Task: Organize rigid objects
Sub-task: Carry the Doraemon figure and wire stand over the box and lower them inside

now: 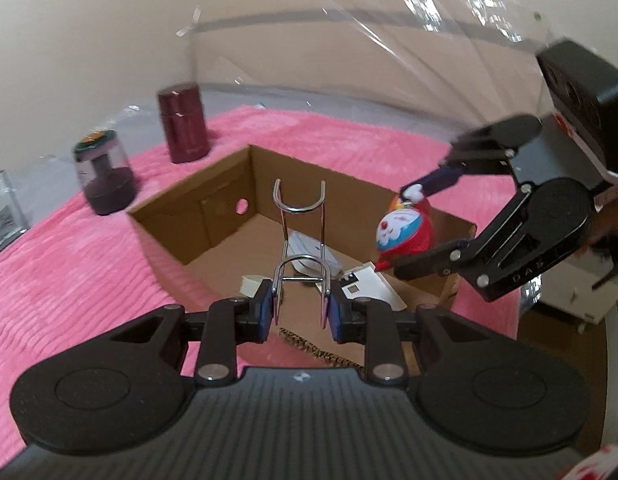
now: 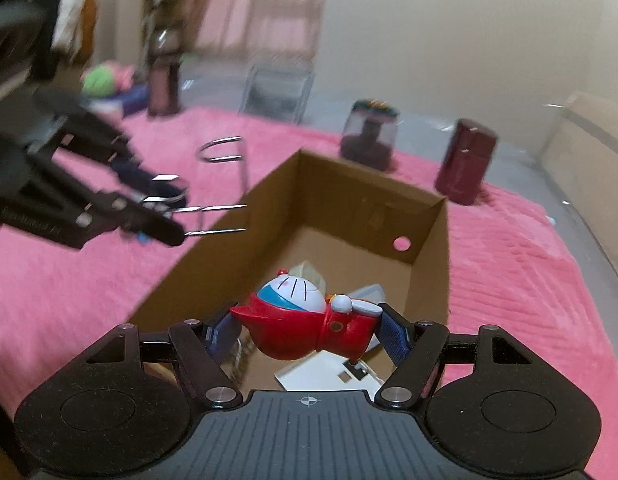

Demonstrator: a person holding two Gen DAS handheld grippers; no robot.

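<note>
My left gripper (image 1: 301, 309) is shut on the base of a chrome wire holder (image 1: 301, 208), which hangs over the near edge of an open cardboard box (image 1: 189, 188). To the right, my right gripper (image 1: 427, 220) is shut on a red and blue cat figurine (image 1: 405, 236) above the box's right side. In the right wrist view the figurine (image 2: 305, 320) lies sideways between the blue pads (image 2: 393, 334) over the box (image 2: 373, 178). There my left gripper (image 2: 165, 212) comes in from the left with the wire holder (image 2: 225, 184). White cards (image 2: 321, 372) and a tape roll (image 1: 253, 284) lie in the box.
The box rests on a pink blanket (image 1: 69, 280). Behind it stand a maroon canister (image 1: 185, 128) and a dark jar with a clear top (image 1: 105, 176). A clear plastic case (image 2: 277, 92) and a tall maroon bottle (image 2: 163, 80) stand further back. Clear plastic sheeting covers the far wall.
</note>
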